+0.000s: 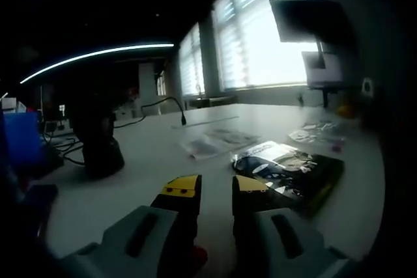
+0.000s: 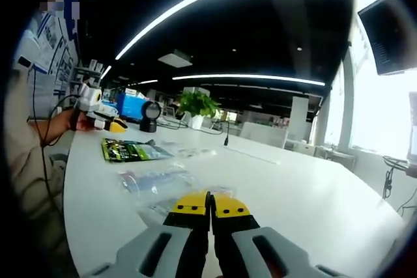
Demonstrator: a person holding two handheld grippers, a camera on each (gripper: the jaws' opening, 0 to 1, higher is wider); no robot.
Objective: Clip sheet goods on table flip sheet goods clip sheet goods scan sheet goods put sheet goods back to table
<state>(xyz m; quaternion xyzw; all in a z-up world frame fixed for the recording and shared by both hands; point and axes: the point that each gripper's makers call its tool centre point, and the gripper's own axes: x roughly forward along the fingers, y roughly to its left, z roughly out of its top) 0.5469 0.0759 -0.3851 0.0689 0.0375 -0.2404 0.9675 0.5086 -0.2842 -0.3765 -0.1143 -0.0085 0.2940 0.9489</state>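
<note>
A: Nearest in left gripper view: left tool (image 1: 216,188), jaws parted a little, nothing between them, over the white tabletop (image 1: 156,154).
B: Right tool (image 2: 210,205)?
A: Jaws together, yellow tips touching, nothing visibly pinched. Low over the tabletop (image 2: 313,187).
B: Sheet goods?
A: Dark printed pack (image 1: 290,170) flat on the tabletop, just right of the left tool's tips. Clear packs (image 1: 218,141) lying farther back.
B: Step?
A: Looks like the first clip, not yet done. Next: swing left tool right, get a jaw under the pack's near edge, close.
B: View differences?
A: Right gripper view catches the left tool (image 2: 104,120) from afar, with a hand (image 2: 65,122) on it beside the green-faced pack (image 2: 133,150), plus clear packs (image 2: 156,180) near the right tool. Left gripper view adds bright windows (image 1: 260,27), black stand (image 1: 101,151).
</note>
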